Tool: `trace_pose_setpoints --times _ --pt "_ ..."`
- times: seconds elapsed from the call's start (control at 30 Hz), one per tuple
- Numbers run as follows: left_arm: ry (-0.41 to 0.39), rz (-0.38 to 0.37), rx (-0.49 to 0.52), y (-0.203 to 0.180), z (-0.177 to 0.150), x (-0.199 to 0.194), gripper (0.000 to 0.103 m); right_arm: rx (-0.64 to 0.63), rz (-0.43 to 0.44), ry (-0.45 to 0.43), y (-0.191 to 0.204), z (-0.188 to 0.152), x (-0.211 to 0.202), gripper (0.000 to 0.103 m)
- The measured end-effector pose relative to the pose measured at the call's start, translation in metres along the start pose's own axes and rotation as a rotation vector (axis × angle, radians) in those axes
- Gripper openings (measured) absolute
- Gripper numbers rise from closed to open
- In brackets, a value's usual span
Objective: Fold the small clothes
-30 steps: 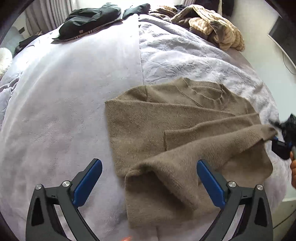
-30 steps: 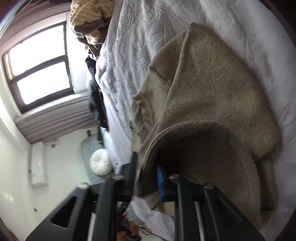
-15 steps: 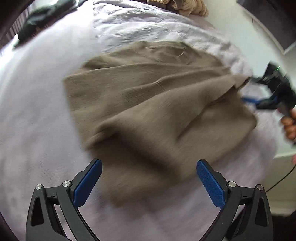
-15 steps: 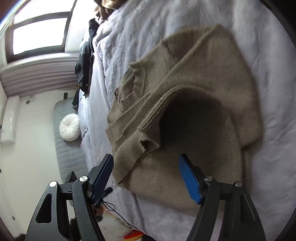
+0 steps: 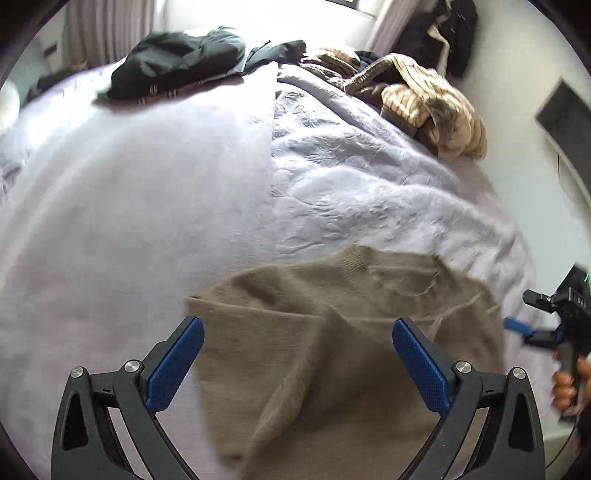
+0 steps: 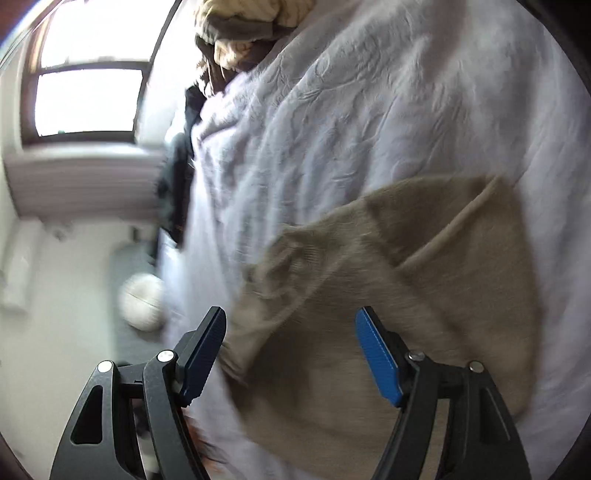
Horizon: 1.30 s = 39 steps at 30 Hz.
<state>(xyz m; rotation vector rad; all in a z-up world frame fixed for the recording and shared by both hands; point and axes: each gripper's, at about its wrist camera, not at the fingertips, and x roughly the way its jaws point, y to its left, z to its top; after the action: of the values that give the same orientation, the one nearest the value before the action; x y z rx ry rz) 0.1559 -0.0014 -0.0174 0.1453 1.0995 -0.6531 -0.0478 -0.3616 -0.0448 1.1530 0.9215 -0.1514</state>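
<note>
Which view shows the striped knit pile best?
The left wrist view: the striped knit pile lies whole at the bed's far right edge. The right wrist view catches only its blurred lower part at the top edge.

Left tongs [image 5: 297, 363]: jaws spread wide, blue pads bare, pointing steeply down, nothing gripped. Right tongs [image 6: 291, 354]: jaws parted after just opening, pads clear, nothing pinched, angled down. Right hand [image 5: 567, 384]: fingers wrapped round the handle of its tongs.
</note>
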Motion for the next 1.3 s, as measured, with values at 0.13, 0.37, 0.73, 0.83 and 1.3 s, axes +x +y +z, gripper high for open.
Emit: trace_pose_setpoints --times 0.13,0.37,0.73,0.83,1.3 --pt "0.087 0.024 0.114 -0.003 -0.011 0.017 0.102 -0.186 -0.228 0.077 0.002 -0.008 0.007 0.077" --pt "0.215 0.002 0.159 -0.017 -0.021 0.072 0.096 -0.258 -0.355 0.116 -0.006 -0.001 0.04 0.074" --pt "0.09 -0.055 0.156 -0.026 -0.035 0.014 0.008 -0.565 -0.412 0.043 0.047 -0.047 0.001 0.008" --pt "0.013 -0.064 0.165 -0.031 -0.022 -0.014 0.008 -0.584 -0.403 -0.025 0.062 -0.044 -0.02 0.008" --pt "0.099 0.11 0.134 -0.012 0.001 0.096 0.009 -0.467 -0.492 0.028 0.018 0.023 0.06 0.008"
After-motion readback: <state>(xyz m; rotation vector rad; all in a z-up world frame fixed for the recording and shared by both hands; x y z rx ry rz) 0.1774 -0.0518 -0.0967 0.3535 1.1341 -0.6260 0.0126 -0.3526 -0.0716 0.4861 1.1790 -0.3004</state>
